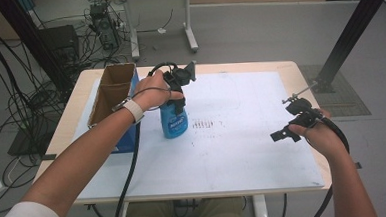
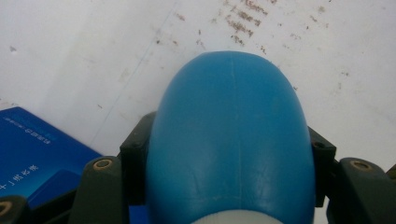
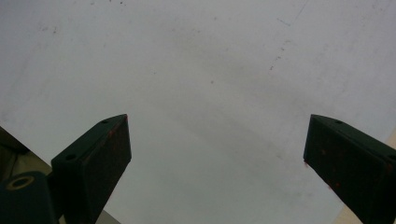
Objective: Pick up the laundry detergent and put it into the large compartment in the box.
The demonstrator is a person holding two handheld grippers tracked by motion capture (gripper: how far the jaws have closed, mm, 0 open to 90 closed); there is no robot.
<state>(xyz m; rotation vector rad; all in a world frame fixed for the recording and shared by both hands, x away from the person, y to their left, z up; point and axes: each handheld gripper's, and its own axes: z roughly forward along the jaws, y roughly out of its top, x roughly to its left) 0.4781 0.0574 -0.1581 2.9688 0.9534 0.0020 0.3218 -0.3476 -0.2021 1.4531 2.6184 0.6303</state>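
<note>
High view: left claw (image 1: 179,96) clamps the blue bottle (image 1: 174,120) upright on the counter (image 1: 242,136); right claw (image 1: 286,133) hovers wide apart, near right.

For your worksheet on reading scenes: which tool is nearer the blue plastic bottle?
Left. The left tool grips the blue plastic bottle from above; the right tool hovers open, far off.

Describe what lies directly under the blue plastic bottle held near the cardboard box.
The blue plastic bottle stands on the white table mat, which carries brownish speckles beside it. The left tongs clamp its top. The mat patch beneath its base is covered.
</note>
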